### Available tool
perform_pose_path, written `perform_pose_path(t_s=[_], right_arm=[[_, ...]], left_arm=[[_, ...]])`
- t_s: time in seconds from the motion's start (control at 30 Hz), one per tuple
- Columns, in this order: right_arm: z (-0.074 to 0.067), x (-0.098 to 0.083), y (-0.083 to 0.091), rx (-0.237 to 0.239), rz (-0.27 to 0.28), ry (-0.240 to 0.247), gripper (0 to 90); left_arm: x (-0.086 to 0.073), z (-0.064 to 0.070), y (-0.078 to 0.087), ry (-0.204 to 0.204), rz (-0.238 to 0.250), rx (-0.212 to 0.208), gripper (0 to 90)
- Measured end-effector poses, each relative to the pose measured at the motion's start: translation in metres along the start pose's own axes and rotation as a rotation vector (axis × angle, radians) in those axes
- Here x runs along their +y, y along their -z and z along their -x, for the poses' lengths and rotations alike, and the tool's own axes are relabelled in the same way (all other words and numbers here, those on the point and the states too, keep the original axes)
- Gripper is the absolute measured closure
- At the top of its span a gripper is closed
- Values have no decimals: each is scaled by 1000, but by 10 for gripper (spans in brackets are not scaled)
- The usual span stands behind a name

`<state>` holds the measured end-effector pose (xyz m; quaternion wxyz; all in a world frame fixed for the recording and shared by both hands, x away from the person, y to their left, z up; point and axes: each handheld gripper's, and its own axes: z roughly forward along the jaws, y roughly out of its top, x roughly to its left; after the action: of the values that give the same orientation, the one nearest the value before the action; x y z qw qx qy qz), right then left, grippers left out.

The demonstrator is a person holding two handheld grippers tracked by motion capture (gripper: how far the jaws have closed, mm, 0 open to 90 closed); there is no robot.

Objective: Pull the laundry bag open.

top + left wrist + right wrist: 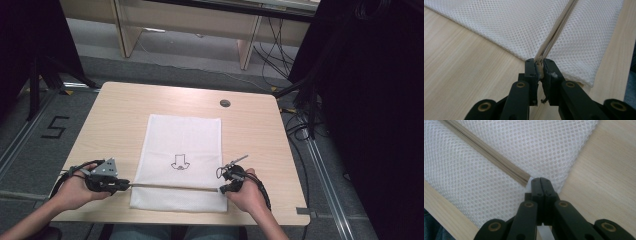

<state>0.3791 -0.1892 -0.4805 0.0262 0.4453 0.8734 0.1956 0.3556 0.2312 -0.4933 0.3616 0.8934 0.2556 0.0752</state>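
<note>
Beige zipper (175, 187) between both clamped tongs

The high view is looking forward and down from above the person's side, taking in the whole pale wooden desk (125, 105) and the floor beyond. The left gripper view is riding close behind its own black jaws, facing along a beige zip strip (556, 30) across the white mesh laundry bag (511, 27). The right gripper view is sitting equally near, facing the strip's other end. All three are sharing that bag.
</note>
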Motion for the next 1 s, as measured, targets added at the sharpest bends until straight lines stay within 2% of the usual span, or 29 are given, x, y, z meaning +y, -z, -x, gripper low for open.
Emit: perform_pose_path(t_s=[0.03, 0.07, 0.1, 0.2, 0.3, 0.33, 0.37, 0.4, 0.43, 0.5, 0.53, 0.57, 0.6, 0.67, 0.77, 0.8, 0.87, 0.9, 0.93, 0.97, 1.0], right_arm=[[0, 0, 0, 0, 0, 0, 900], [0, 0, 0, 0, -1, -1, 900], [0, 0, 0, 0, 0, 0, 900], [0, 0, 0, 0, 0, 2, 900], [0, 0, 0, -1, -2, -3, 900], [0, 0, 0, 0, -4, -3, 900], [0, 0, 0, 1, -6, -4, 900], [0, 0, 0, 0, -5, -3, 900], [0, 0, 0, 0, -4, -1, 900], [0, 0, 0, 0, -4, -2, 900], [0, 0, 0, 0, -4, -4, 900], [1, 0, 0, 3, -3, 1, 900], [0, 0, 0, 1, -8, -19, 900], [1, 0, 0, 8, -6, -25, 900], [1, 0, 0, 10, -6, -23, 900], [1, -1, 0, 13, -4, -22, 900], [1, -2, 0, 7, 10, -16, 889], [1, -2, 1, 2, -2, -35, 886], [1, -2, 1, 2, -2, -35, 886], [0, -4, 2, 3, 14, -35, 869], [2, -4, 1, 14, 30, -7, 857]], left_arm=[[0, -1, 1, -21, -22, 4, 818], [0, 0, -1, -11, -18, 0, 818], [0, 0, 0, -24, -37, 12, 818], [0, -2, -1, -34, -60, 10, 818], [-1, 1, -4, 5, -49, 5, 818], [0, -4, 0, -71, -115, 3, 818], [-2, 1, -4, -9, -73, 16, 819], [-1, 1, -4, -16, -76, 6, 818], [-2, 1, -4, -18, -82, 21, 818], [-2, 0, -4, -19, -84, -4, 817], [-4, 1, -6, 8, -51, -4, 817], [-5, -1, -5, 11, -48, -15, 816], [-5, -1, -5, 34, -33, -24, 815], [-5, -1, -4, 38, -20, -30, 813], [-5, -3, -2, 21, -20, -25, 800], [-5, -3, -2, 21, -11, -24, 764], [-4, -3, -2, 45, 18, -23, 641], [-3, -3, 0, 53, 43, -16, 585], [-3, -3, 0, 53, 43, -16, 522], [-1, -4, 2, 60, 78, -8, 487], [-1, -5, 2, 72, 92, -7, 461]])
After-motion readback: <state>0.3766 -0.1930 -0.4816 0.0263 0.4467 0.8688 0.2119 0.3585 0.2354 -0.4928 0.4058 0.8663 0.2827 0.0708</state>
